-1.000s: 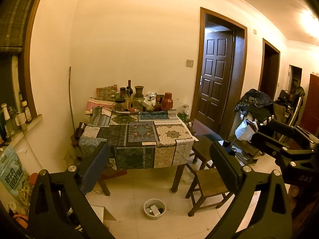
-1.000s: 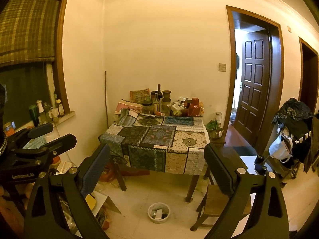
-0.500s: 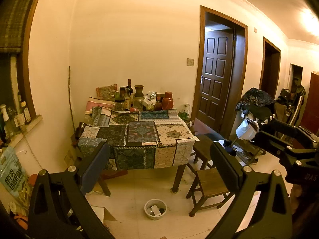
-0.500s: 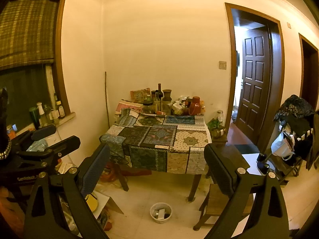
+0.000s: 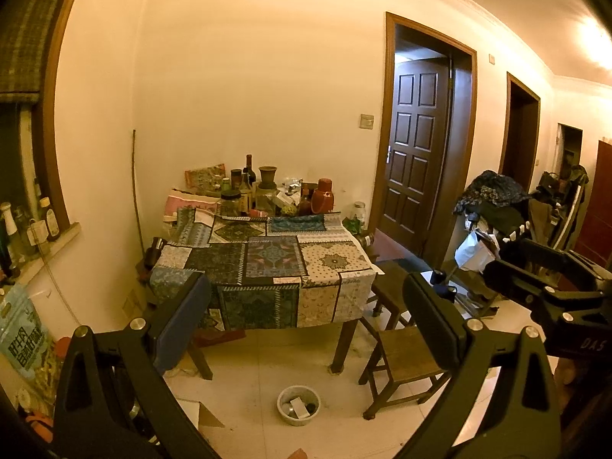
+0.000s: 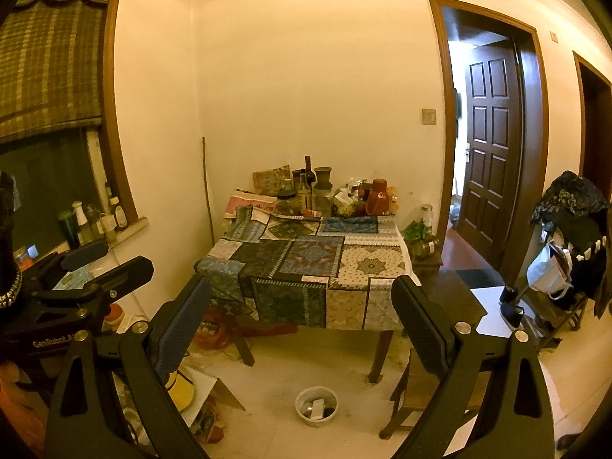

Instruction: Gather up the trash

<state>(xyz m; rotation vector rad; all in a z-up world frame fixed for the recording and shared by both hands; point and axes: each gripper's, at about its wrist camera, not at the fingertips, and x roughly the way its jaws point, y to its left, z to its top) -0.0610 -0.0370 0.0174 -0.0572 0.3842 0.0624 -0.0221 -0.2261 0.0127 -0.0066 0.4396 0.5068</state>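
Patchwork cloth covers the table [image 5: 264,264], seen at frame centre in both wrist views. Going left to right in the left wrist view: bottles [image 5: 46,222] are lined on a windowsill at left edge; a printed bag [image 5: 23,340] is seen at lower left; the left gripper [image 5: 306,317] is held with fingers wide apart, nothing between them, framing the table. Jars and bottles [image 5: 267,191] are crowded at the table's far edge, against the wall. A small white bowl [image 5: 298,405] holding scraps of trash is found on the floor, lower centre, below the table's near edge, just left of a wooden stool [image 5: 405,359]. A panelled door [image 5: 417,153] is seen right of centre. The right gripper [image 6: 302,325] is visible at right edge there; in its own view its fingers are likewise spread wide, empty. There the bowl sits lower centre, between the fingers, well apart from them.
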